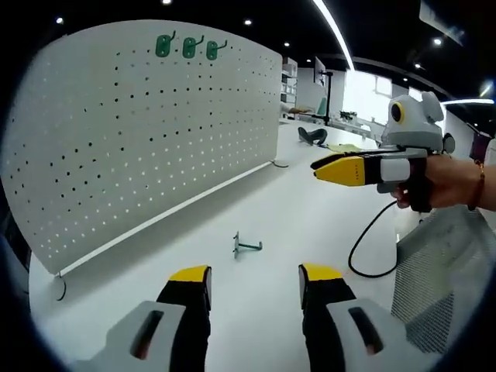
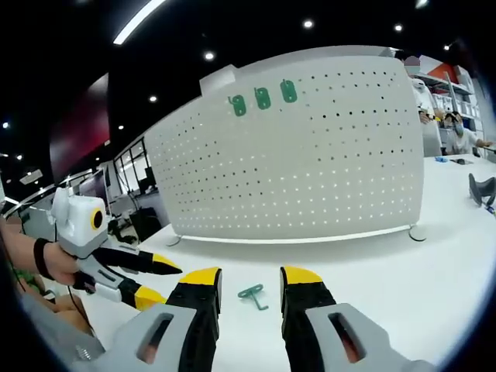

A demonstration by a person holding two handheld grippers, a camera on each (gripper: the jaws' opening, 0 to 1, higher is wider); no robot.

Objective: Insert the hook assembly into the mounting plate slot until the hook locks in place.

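**Loose hook on the table, both tongs empty**

In the left gripper view I see my left gripper (image 1: pixel 254 280) rising from 6 o'clock, its jaws black with glossy yellow tips and grey moulded bodies, spread wide with nothing between them. Just beyond the tips, toward 12 o'clock from them, the green hook (image 1: pixel 246 246) lies on the smooth white table (image 1: pixel 310 209): a thin bent-wire piece with a small upright end, resting alone and touching neither jaw.

At 10 o'clock stands the pegboard (image 1: pixel 147 132), a white sheet-metal panel, gently curved by the lens, drilled with a regular grid of small round holes and propped upright on the table. Near its top edge three green hooks (image 1: pixel 190 46) hang side by side. At 3 o'clock the right gripper (image 1: pixel 319 169) comes in, held by a hand (image 1: pixel 446 182), its yellow pointed jaws nearly together and empty, a black cable (image 1: pixel 368 248) looping down from it onto the table.

In the right gripper view the right gripper (image 2: pixel 250 280) stands open at 6 o'clock, and the green hook (image 2: pixel 253 295) lies flat on the table between its tips, apart from both. The left gripper (image 2: pixel 159 280) enters at 8 o'clock, jaws parted. The pegboard (image 2: pixel 310 163) fills the middle, the three green hooks (image 2: pixel 263 98) at 12 o'clock.
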